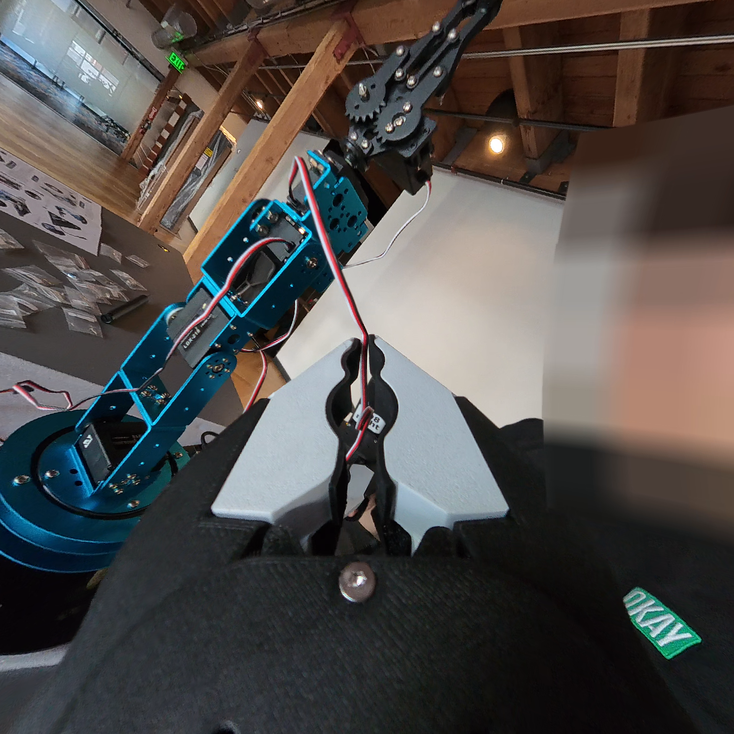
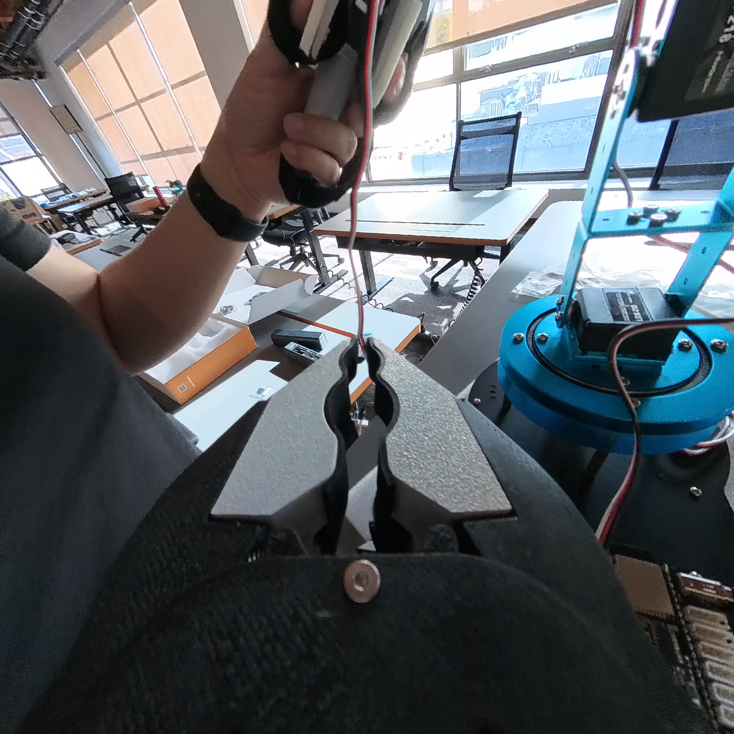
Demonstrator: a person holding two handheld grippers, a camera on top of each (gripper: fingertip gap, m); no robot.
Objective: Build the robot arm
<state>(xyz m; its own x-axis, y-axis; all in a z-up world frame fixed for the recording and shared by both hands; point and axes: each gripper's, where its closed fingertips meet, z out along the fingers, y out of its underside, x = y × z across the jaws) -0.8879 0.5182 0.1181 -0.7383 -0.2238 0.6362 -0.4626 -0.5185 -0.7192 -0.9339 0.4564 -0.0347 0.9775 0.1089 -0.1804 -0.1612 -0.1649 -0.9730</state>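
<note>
The left claw [image 1: 364, 341] pinches a thin red, white and black wire [image 1: 337, 258] from the blue robot arm [image 1: 198, 329]. The right claw [image 2: 362, 344] pinches the same wire's lower end, beside the arm's round blue base [image 2: 556, 397] on the table [image 2: 476, 325].

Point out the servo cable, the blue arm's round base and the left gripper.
servo cable [image 1: 344, 294], left wrist view, striped run above the fingertips
round base [image 2: 556, 391], right wrist view, blue rim
left gripper [image 1: 366, 341], left wrist view, between the fingertips
</note>
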